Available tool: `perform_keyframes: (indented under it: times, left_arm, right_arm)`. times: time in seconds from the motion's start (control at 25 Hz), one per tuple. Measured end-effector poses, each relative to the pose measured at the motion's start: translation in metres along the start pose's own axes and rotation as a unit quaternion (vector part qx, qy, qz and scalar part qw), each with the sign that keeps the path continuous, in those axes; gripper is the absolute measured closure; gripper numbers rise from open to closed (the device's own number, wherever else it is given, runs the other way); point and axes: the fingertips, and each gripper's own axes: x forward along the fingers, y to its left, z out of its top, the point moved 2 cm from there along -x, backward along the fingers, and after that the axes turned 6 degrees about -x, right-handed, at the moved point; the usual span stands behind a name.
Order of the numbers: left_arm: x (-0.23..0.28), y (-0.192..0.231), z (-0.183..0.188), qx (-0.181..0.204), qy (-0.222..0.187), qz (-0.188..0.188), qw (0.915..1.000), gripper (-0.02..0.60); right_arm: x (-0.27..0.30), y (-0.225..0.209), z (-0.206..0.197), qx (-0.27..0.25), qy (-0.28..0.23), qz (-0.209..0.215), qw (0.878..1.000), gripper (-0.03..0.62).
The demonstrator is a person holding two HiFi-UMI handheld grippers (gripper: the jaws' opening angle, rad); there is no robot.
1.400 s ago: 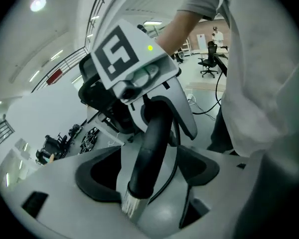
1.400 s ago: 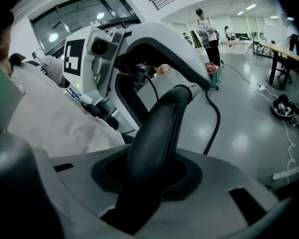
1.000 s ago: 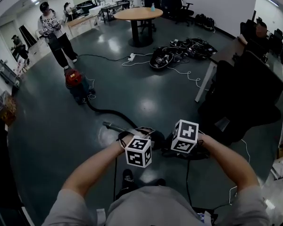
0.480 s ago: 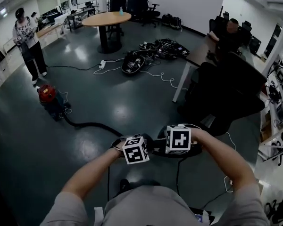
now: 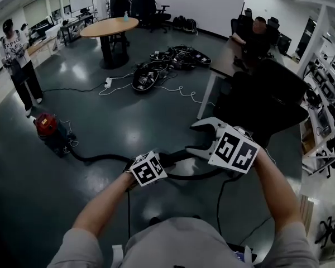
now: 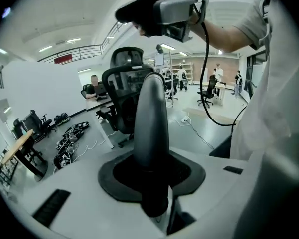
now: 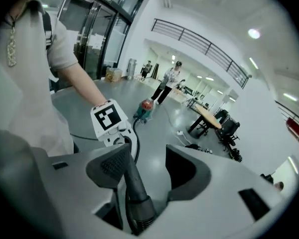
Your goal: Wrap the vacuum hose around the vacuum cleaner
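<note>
From the left gripper (image 5: 163, 162), the red vacuum (image 5: 46, 126) is standing well apart at ten o'clock. The black hose (image 5: 97, 159) is running from it across the floor to our grippers. The left gripper is clamping the hose's stiff dark end between its pads. The right gripper (image 5: 194, 137), at two o'clock from the left one, is gaping wide. Its jaws have just been opening, and the hose is lying against one pad, clear of the other. In the head view the cube (image 5: 148, 170) is covering the left jaws, and we are not making out where the hose meets the vacuum. A person (image 5: 17, 60) is standing beyond the vacuum, cables (image 5: 156, 66) are lying at twelve, and a black chair (image 5: 268, 102) is crowding the right gripper at one o'clock.
</note>
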Motion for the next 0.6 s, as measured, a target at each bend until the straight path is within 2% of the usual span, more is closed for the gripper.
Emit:
perform_keyframes:
  times: [0.2, 0.24, 0.48, 0.6]
  left_arm:
    - [-0.026, 0.031, -0.005, -0.045, -0.048, 0.017, 0.9977, 0.46]
    - [-0.033, 0.036, -0.005, -0.057, -0.057, 0.021, 0.9966, 0.46]
    - [-0.067, 0.066, -0.006, -0.111, -0.11, 0.053, 0.9863, 0.46]
    - [-0.084, 0.08, -0.005, -0.124, -0.143, 0.07, 0.9794, 0.46]
  right_arm:
    - [-0.012, 0.012, 0.037, 0.064, -0.1, -0.005, 0.993, 0.37]
    - [-0.008, 0.015, 0.038, 0.074, -0.106, -0.009, 0.992, 0.379]
    - [0.035, 0.039, 0.028, 0.131, -0.108, -0.016, 0.985, 0.542]
    - [0.068, 0.055, 0.013, 0.16, -0.098, 0.001, 0.982, 0.567]
